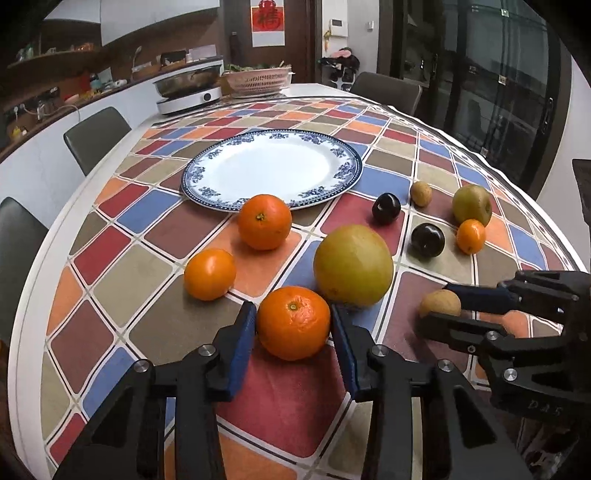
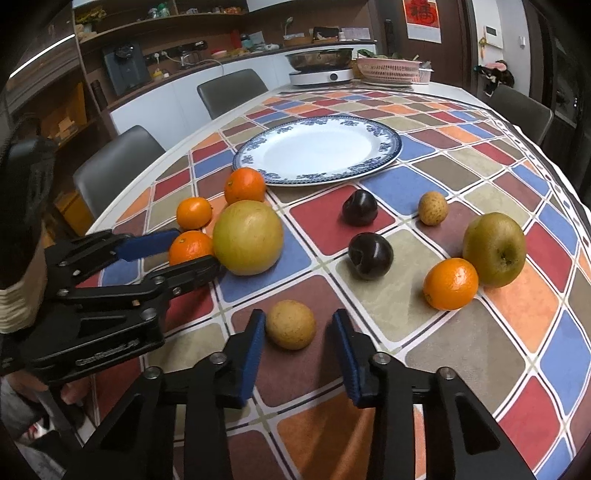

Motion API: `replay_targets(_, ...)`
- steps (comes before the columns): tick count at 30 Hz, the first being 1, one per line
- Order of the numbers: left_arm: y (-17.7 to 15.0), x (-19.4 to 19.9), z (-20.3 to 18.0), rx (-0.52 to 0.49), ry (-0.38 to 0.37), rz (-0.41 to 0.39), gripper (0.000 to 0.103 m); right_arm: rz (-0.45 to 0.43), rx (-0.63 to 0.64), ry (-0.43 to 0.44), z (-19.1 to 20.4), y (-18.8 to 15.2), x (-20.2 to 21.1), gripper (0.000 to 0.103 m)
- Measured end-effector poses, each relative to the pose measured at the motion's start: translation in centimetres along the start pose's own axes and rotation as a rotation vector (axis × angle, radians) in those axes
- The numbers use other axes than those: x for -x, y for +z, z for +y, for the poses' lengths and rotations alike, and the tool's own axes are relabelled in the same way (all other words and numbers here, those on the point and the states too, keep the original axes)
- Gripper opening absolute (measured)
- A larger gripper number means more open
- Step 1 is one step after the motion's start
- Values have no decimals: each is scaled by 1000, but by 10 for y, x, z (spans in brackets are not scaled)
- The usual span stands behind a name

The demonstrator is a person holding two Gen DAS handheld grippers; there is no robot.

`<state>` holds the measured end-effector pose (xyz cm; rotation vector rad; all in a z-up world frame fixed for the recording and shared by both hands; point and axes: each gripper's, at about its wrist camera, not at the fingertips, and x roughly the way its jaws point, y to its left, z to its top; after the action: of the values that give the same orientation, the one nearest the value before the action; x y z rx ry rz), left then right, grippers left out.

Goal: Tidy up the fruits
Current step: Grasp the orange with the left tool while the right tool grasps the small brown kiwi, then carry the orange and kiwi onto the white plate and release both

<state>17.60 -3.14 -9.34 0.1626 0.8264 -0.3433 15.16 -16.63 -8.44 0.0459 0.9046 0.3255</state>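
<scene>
In the left wrist view we see the left gripper (image 1: 293, 325) spread around the nearest orange (image 1: 293, 322); its blue pads sit right at the fruit's sides, though we cannot tell whether they press on it. Behind it lies the large yellow-green fruit (image 1: 353, 264), with two more oranges (image 1: 264, 221) and (image 1: 209, 273) toward the blue-rimmed plate (image 1: 207, 192), which holds nothing. At right, the right gripper (image 1: 439, 302) straddles a small tan fruit (image 1: 439, 302).

The right wrist view shows that gripper more plainly: the right gripper (image 2: 299, 328) stands apart around the small tan fruit (image 2: 290, 324), with a clear gap at the right pad. Here the two dark plums (image 2: 359, 207) and (image 2: 370, 255) come closer, and we make out the stem dimple of the brownish-green apple (image 2: 494, 249), which touches a small orange (image 2: 450, 283). A second small tan fruit (image 2: 433, 208) lies beyond. The left gripper (image 2: 192, 247) enters from the left, around its orange (image 2: 190, 246).

All fruit rests on a tablecloth (image 2: 406, 177) of coloured squares. Only this view shows the shelves (image 2: 147, 33) and a dark appliance (image 2: 125, 66); a cooker (image 2: 321, 75) and pink basket (image 2: 388, 70) sit at the far end.
</scene>
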Motion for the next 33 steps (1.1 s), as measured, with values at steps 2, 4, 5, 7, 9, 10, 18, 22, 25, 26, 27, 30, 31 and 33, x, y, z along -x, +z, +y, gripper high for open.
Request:
replay_targets(2,1,0,0,6,-1,1,41,2,14,4,1,0,0,29)
replay_targets(4,0,2,0,8,3,4,40,2,18,1,2,0,0,29)
replay_targets(5,0,2,0,8,4,6,40,2,16,3,3,0,0,29)
replay_targets(7,0,4,1,13,3,6,40,2,12,4,4,0,0,29)
replay_targets(9,0,7,1,18,4,3,40,-2,10,4,4,1,1,29)
replay_targets(10,0,8,0,20,4,1,40,-6,12,2,4,1,2,29)
replay_targets(18,10,31,0,37,13,-52,40,-55,44,-6,8,8,17,29)
replay_targets(22,19,42,1,41,20,-85,40,-98,67,-22,12,17,28,29)
replay_targets(25,28,49,1,39,22,-105,40,-128,79,-31,13,26,36,29)
replay_targets(26,30,51,1,38,23,-109,40,-136,80,-33,12,29,38,29)
replay_targets(27,34,53,1,35,23,-117,40,-143,80,-34,12,33,41,29)
replay_targets(30,43,57,0,24,24,-129,40,-158,66,-29,8,46,46,29)
replay_targets(31,47,58,0,22,22,-135,40,-164,67,-35,8,49,48,29)
replay_targets(33,53,59,1,20,16,-142,40,-171,66,-40,7,55,51,29)
